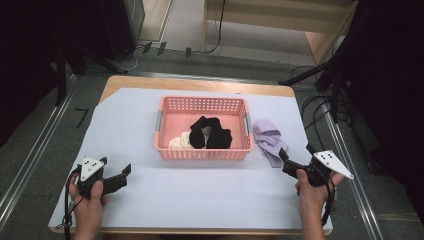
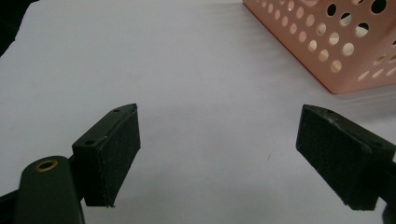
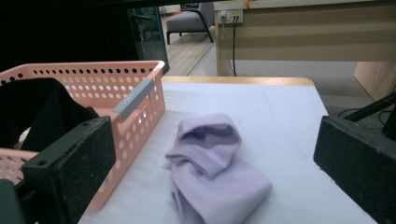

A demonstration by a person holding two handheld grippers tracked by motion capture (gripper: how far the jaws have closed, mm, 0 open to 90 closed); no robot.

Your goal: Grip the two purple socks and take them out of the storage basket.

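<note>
The right gripper (image 1: 292, 161) has its jaws wide apart and holds nothing; the lilac sock (image 3: 215, 172) lies just ahead, the basket (image 3: 140, 109) beside it.

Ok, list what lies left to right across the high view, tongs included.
Left tongs → pink basket holding black socks → lilac sock on the table → right tongs, open just short of that sock.

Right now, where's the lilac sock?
High view: the lilac sock lies on the table just right of the pink basket, outside it, directly ahead of the open right tongs.
</note>
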